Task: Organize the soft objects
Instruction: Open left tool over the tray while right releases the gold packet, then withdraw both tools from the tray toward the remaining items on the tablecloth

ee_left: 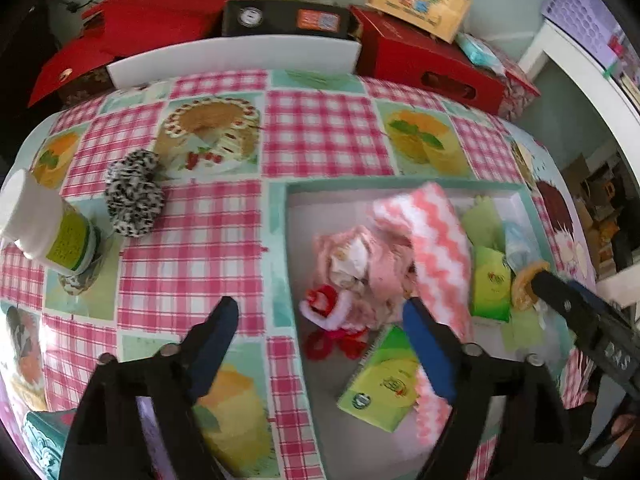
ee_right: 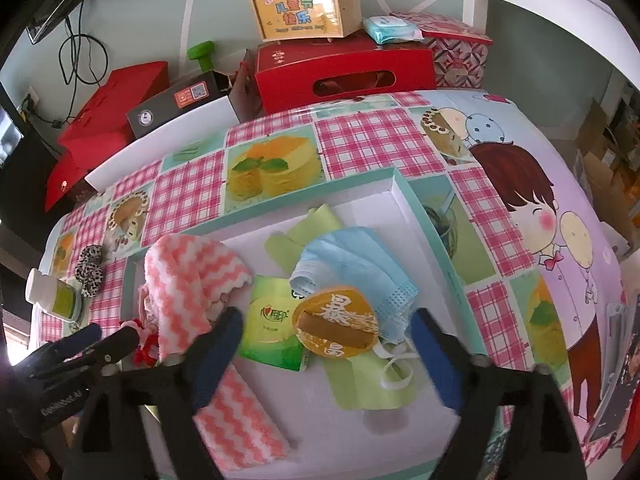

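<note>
Pink-and-white zigzag cloth (ee_right: 192, 280) lay heaped in the shallow tray (ee_left: 280, 216), just ahead of our left gripper (ee_left: 320, 344), whose fingers (ee_left: 218, 340) stood wide apart and held nothing. Our right gripper (ee_right: 328, 356) hovered over the tray with its fingers likewise spread and empty; between and just beyond them sat a round orange pad (ee_right: 336, 322) on a blue face mask (ee_right: 360, 264), with a green tissue pack (ee_right: 272, 332) touching it on the left-finger side. A pink plush toy (ee_left: 360, 268) rested just off the left gripper's right finger. Well ahead of its left finger, a leopard-print scrunchie (ee_left: 134, 196) lay on the checked surface (ee_left: 192, 256) outside the tray, near a white bottle (ee_left: 48, 228). That stray looked like our next pickup: we judged it best pinched across its bunched middle, low and square, so the soft loop would not slip.
</note>
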`<state>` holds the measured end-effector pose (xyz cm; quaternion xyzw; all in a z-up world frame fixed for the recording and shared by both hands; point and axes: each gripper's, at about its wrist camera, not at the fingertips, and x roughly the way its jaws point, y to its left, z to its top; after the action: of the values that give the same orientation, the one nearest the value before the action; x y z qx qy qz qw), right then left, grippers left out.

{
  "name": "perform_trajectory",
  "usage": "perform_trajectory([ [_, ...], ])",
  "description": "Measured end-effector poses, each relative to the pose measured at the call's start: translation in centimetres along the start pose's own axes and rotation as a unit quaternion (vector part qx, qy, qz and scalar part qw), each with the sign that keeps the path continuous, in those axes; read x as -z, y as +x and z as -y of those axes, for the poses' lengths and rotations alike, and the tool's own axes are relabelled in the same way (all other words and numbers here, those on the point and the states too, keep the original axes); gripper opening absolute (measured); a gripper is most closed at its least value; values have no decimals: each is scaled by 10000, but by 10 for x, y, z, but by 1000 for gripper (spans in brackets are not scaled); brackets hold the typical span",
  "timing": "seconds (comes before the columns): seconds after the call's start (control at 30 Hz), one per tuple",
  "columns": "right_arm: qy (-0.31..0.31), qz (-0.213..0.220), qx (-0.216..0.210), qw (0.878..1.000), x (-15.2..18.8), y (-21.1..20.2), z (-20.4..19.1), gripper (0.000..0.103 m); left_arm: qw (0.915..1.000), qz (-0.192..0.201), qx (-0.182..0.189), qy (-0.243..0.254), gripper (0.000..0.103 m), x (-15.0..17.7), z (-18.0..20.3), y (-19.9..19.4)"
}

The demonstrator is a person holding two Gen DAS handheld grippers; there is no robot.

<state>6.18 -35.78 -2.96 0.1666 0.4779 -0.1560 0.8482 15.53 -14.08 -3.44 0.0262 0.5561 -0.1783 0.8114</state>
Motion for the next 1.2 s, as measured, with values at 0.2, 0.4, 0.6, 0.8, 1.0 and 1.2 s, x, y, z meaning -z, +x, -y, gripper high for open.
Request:
perform_trajectory([
  [0.2, -164, 118, 78, 9998, 0, -2, -9, 103, 9987, 328, -122, -379, 93, -5, -22, -9],
  [0.4, -249, 128, 74, 9996, 0, -2, -14, 103, 9974, 384, -158, -593, 93, -8, -38, -12],
  [0.6, -294, 146, 43, 9995, 0, -3, -19, 103, 9971, 360, -247, -620, 93, -9, -47, -17],
  [0.8, -335, 263, -144, 9990, -1, -10, -22, 103, 9965, 440, -205, -678, 93, -11, -59, -33],
  [1.0, -544, 671, -504, 9950, -2, -29, -38, 103, 9936, 641, -491, -794, 93, -10, -84, -54],
  [1.2, -830, 795, -652, 9912, 1, -33, -60, 103, 9862, 716, -960, -1139, 93, -1, -124, -70],
])
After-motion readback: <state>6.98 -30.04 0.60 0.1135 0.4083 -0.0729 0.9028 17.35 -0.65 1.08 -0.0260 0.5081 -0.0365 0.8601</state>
